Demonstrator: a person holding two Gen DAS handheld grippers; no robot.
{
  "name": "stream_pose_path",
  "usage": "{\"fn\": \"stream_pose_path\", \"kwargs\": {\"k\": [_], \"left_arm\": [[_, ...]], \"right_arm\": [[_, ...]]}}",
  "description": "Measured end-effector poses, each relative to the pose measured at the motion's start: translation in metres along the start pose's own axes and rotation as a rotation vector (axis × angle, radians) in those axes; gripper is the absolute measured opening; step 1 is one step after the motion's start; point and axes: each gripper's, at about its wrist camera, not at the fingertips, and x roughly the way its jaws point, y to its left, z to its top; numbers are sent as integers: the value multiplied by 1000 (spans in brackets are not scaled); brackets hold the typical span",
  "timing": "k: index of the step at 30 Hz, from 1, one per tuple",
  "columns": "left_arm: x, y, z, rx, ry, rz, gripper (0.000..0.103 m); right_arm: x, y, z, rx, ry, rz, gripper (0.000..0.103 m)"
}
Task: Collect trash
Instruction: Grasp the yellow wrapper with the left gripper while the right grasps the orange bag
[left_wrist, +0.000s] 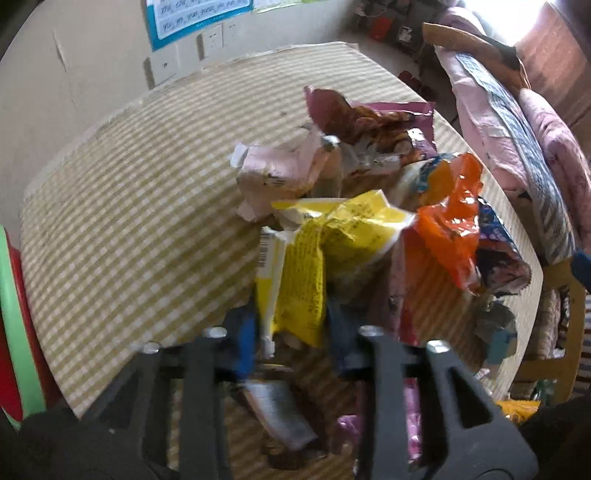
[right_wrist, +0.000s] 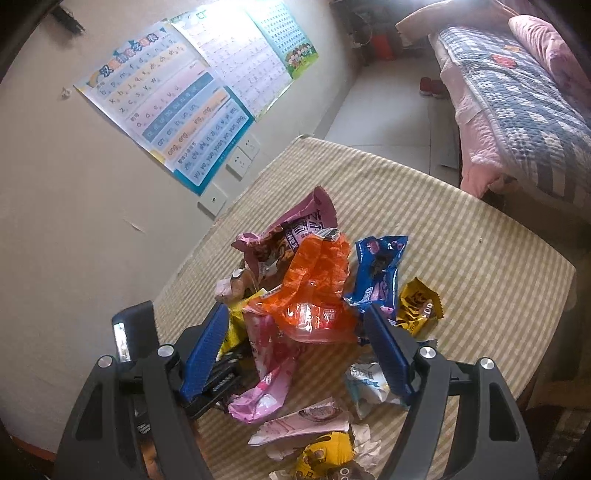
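Wall posters (right_wrist: 177, 107) — quilted bed (right_wrist: 517, 110).

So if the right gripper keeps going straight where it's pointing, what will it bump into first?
Most likely the orange wrapper on top of the trash pile: it lies straight ahead between the open fingers of the right gripper, with the pink wrapper just beneath it. Depth is hard to judge here.

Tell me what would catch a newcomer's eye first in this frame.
A bright heap of crumpled snack wrappers sits mid-table on the checked tablecloth, with the orange wrapper on top and a blue wrapper beside it. The right gripper straddles the pile with its jaws wide, while the left gripper has the yellow wrapper between its fingers. Colourful alphabet posters cover the wall behind.
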Motion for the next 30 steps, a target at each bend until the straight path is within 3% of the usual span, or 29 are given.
{"fn": "stream_pose_path", "kwargs": {"k": [10, 18, 23, 30], "left_arm": [[-83, 8, -23, 15, -201, 12, 26], [-124, 22, -53, -36, -274, 2, 26], [-123, 31, -60, -45, -258, 29, 26], [-97, 40, -74, -75, -168, 33, 29]], "right_arm": [[42, 8, 15, -43, 5, -59, 73], [88, -6, 15, -33, 62, -145, 73], [107, -16, 11, 0, 130, -139, 73], [103, 4, 11, -77, 110, -148, 73]]}}
